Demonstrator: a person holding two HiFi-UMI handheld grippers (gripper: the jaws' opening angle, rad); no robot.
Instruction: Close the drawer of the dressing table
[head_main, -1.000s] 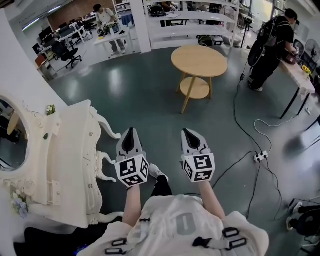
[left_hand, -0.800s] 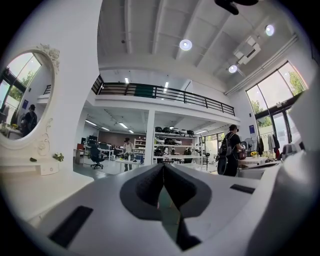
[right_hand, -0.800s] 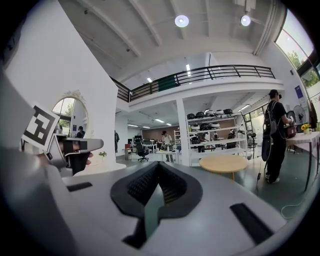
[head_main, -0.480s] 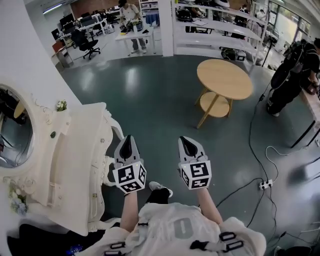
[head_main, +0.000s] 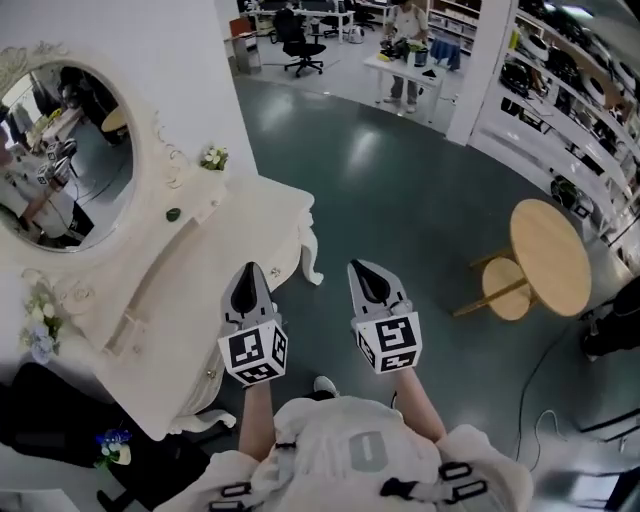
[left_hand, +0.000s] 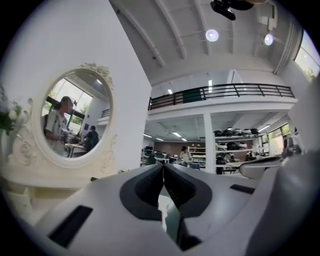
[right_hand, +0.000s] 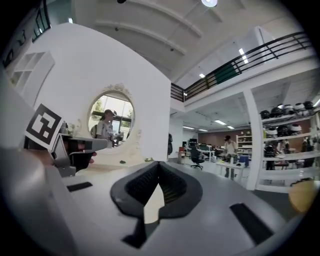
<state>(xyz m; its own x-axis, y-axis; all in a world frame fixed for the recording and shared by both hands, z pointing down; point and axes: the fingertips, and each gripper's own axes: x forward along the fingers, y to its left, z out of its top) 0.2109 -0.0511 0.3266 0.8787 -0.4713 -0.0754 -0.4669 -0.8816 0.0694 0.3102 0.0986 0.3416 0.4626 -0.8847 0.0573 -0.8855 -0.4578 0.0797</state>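
The drawer itself cannot be picked out. The ornate cream-white carved dressing desk (head_main: 235, 225) stands to the left of the left tongs (head_main: 250, 268). Its front face (head_main: 205, 382), set with small knobs, is seen from steeply above and almost edge-on, just below and beside those tongs. From here I cannot tell whether a drawer stands out of that face or sits flush. No pulled-out box shows past the desk's top edge.

Judging by that, the closing push is either not begun or cannot be confirmed as done; nothing shows contact with the front. Both tongs are held level and side by side, aimed ahead across the grey-green floor (head_main: 400, 200) rather than at the desk front. The left tongs have their tips pressed together with nothing between them. The right tongs (head_main: 362, 266), near the left and further from the desk, are likewise closed and empty. Neither touches the desk.

What seems left: turn toward the front face, find the drawer, and press it home with closed tips.

Left of the tongs, the oval mirror in its scrolled white frame (head_main: 60, 160) rises from the desk's back. Far to the right of the tongs stands a round light-wood side desk with a lower shelf (head_main: 550, 255).
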